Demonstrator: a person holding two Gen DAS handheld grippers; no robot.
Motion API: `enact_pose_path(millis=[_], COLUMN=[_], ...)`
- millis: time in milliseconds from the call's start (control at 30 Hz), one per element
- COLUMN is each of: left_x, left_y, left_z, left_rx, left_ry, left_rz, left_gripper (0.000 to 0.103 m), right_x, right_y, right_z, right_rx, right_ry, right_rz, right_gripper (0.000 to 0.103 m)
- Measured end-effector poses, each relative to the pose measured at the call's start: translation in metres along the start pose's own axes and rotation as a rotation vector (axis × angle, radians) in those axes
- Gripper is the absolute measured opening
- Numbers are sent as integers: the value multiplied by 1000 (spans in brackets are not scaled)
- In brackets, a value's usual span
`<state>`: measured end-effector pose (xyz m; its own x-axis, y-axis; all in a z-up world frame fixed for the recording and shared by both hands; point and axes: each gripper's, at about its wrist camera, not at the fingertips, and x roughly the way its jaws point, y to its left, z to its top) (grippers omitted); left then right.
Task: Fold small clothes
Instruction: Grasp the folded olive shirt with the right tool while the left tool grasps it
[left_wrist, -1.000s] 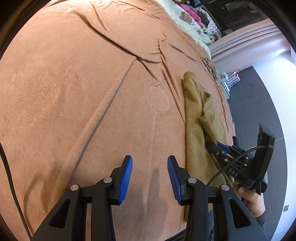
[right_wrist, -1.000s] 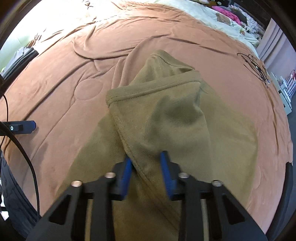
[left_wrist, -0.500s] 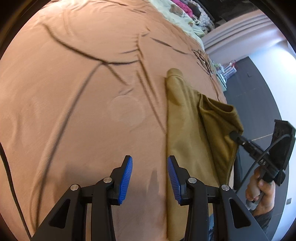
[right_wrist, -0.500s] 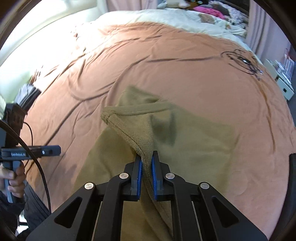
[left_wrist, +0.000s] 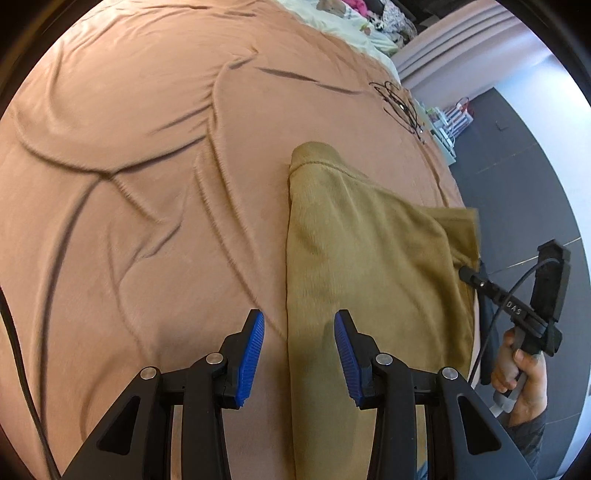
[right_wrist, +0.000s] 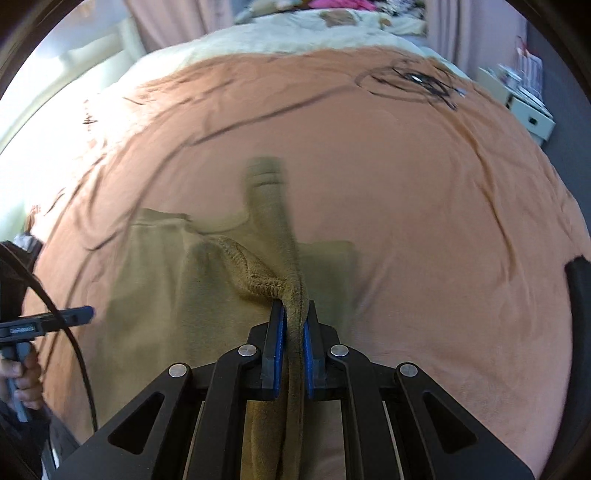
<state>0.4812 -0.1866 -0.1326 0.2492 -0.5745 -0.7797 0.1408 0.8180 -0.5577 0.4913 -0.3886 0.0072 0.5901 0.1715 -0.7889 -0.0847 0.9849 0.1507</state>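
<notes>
Right gripper clenched on a ribbed edge of the olive-brown fleece garment, lifting that fold | garment otherwise spread on the rust-coloured bedspread | left gripper released, fingers parted above the garment's near edge, holding nothing | black cable coil far behind.

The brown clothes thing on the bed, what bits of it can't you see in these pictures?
- Brown garment, right wrist view: its near end is hidden under the right gripper, and motion blurs its far tip.
- Left wrist view: the bottom edge cuts off its near end; its right edge is blurred.
- What kind of garment it is: cannot tell in either view.
</notes>
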Motion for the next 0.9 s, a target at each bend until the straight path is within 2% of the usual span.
enact_pose_path(millis=[67, 133, 167, 200, 267, 333, 433, 533, 567, 600, 833, 900], left_x=[5, 9, 10, 12, 15, 18, 24, 32, 35, 38, 61, 66], left_y=[-3, -4, -6, -6, -7, -5, -3, -5, -5, -5, -4, -7], left_z=[6, 11, 13, 16, 20, 25, 30, 36, 39, 41, 60, 66], left_rx=[5, 5, 9, 12, 14, 3, -9, -5, -5, -6, -24, -17], left_ry=[8, 13, 15, 15, 15, 18, 22, 29, 31, 34, 36, 32], left_rz=[9, 12, 13, 17, 24, 25, 11, -1, -2, -2, -39, -39], left_gripper=[42, 42, 43, 43, 43, 43, 43, 43, 43, 43, 42, 42], right_x=[6, 5, 3, 0, -6, -1, 12, 30, 35, 40, 73, 81], right_y=[-8, -15, -19, -24, -31, -39, -43, -51, -53, -55, -74, -81], right_z=[-2, -2, -3, -5, -9, -13, -19, -21, -22, -22, -7, -3], right_rx=[55, 105, 125, 145, 171, 199, 215, 230, 242, 257, 299, 309], right_ry=[12, 4, -6, -21, -43, -25, 17, 48, 56, 65, 91, 96], right_rz=[3, 28, 57, 85, 138, 226, 303, 323, 347, 375, 462, 466], right_gripper=[12, 31, 57, 70, 70, 70, 70, 66, 57, 52, 50, 45])
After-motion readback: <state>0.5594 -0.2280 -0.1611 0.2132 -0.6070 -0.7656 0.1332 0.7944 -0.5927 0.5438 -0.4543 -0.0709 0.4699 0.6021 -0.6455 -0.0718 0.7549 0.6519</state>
